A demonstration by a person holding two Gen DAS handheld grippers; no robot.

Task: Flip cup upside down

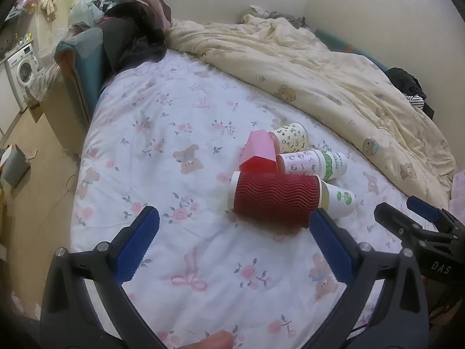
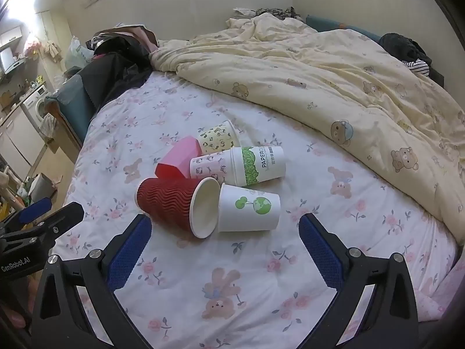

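Observation:
Several paper cups lie on their sides in a cluster on the floral bedsheet. Nearest is a red rippled cup, its mouth facing right. Beside it lies a white cup with a green tree print. Behind them lie a cup with a green band, a panda-print cup, a leopard-spot cup and a pink faceted cup. My left gripper is open, just short of the red cup. My right gripper is open and empty, near the red and tree cups.
A cream bear-print duvet is bunched across the far and right side of the bed. Dark clothes and bags pile at the far left corner. The bed's left edge drops to the floor, with a washing machine beyond.

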